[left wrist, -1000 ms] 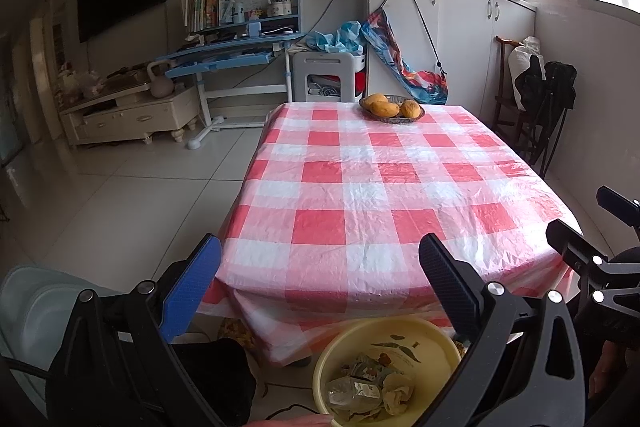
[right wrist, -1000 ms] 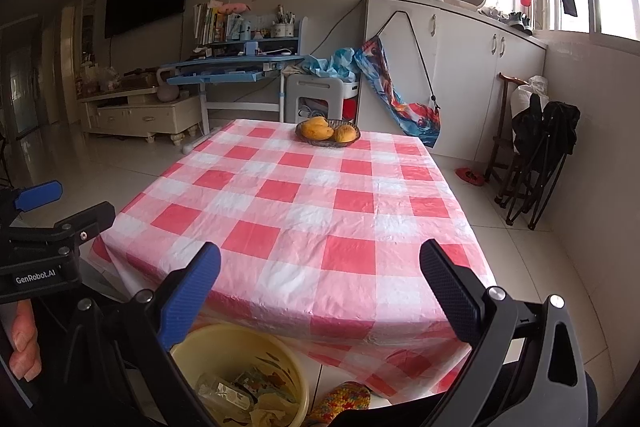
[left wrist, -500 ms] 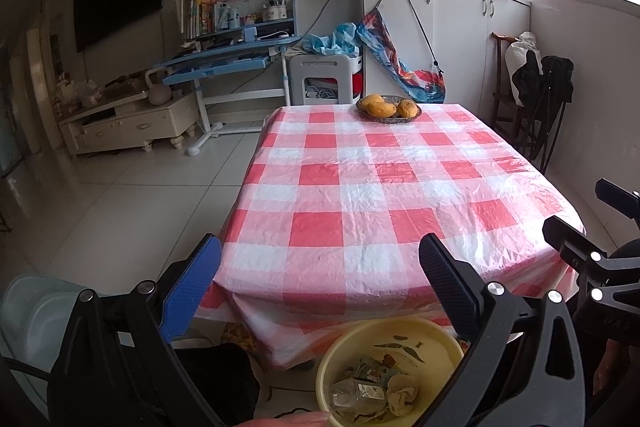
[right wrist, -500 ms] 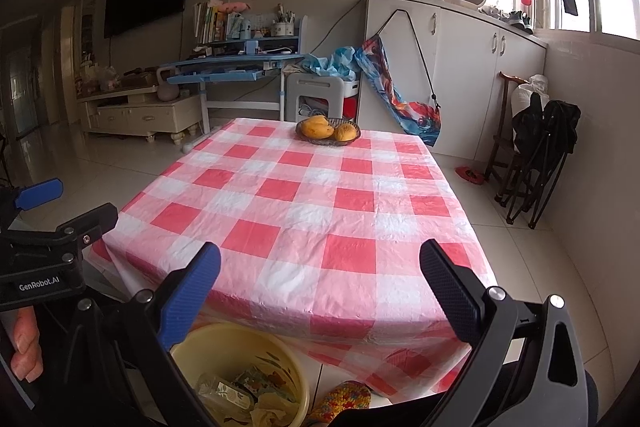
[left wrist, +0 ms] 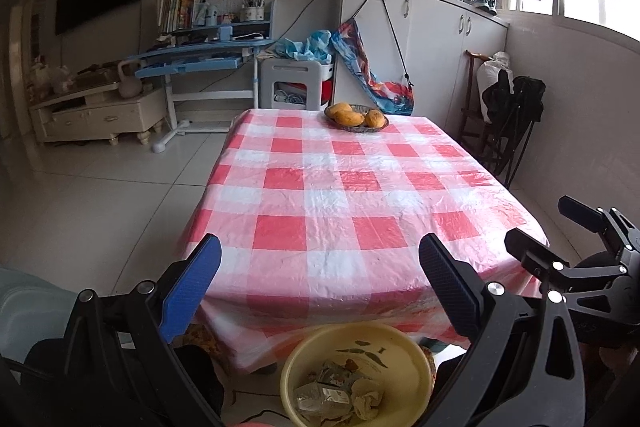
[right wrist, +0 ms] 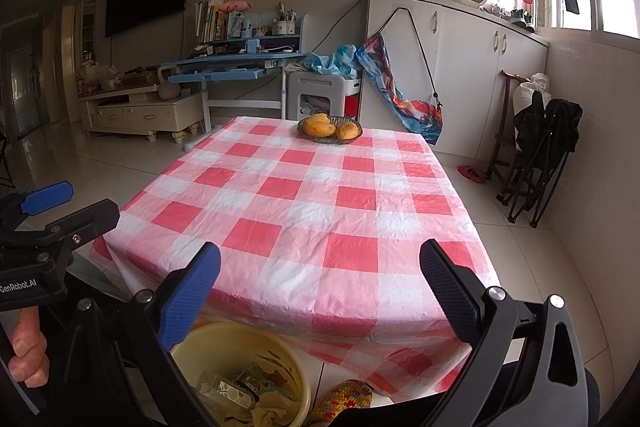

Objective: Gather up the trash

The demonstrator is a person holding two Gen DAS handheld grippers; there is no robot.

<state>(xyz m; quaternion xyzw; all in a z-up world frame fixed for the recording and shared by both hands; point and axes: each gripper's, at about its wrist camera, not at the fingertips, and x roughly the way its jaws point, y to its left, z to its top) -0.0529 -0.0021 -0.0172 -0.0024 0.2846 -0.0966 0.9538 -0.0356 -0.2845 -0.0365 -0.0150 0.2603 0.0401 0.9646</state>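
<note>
1. Left wrist view: the left gripper (left wrist: 320, 281) is spread wide with nothing between its fingers, held above the near edge of the table (left wrist: 360, 195) with its red-and-white checked cloth.
2. The right gripper (right wrist: 320, 281) is just as wide and just as empty, pointing over the same table from the other side.
3. The trash (left wrist: 336, 395), crumpled wrappers and what looks like a squashed clear bottle, lies in the yellow basin (left wrist: 404, 351) on the floor just under the near table edge. In the right wrist view the basin (right wrist: 212, 341) sits low between the fingers, trash (right wrist: 244, 393) inside.
4. No loose trash shows on the cloth. Only a fruit bowl (left wrist: 356, 117) stands at the far end, so the collecting looks done or nearly so.
5. Risks, as I judge them: the overhanging cloth hangs close to the basin, and a low finger could snag it and drag the fruit bowl.
6. The basin is light and shallow; a knock could tip it and spill the wrappers.
7. The fruit could be mistaken for rubbish.
</note>
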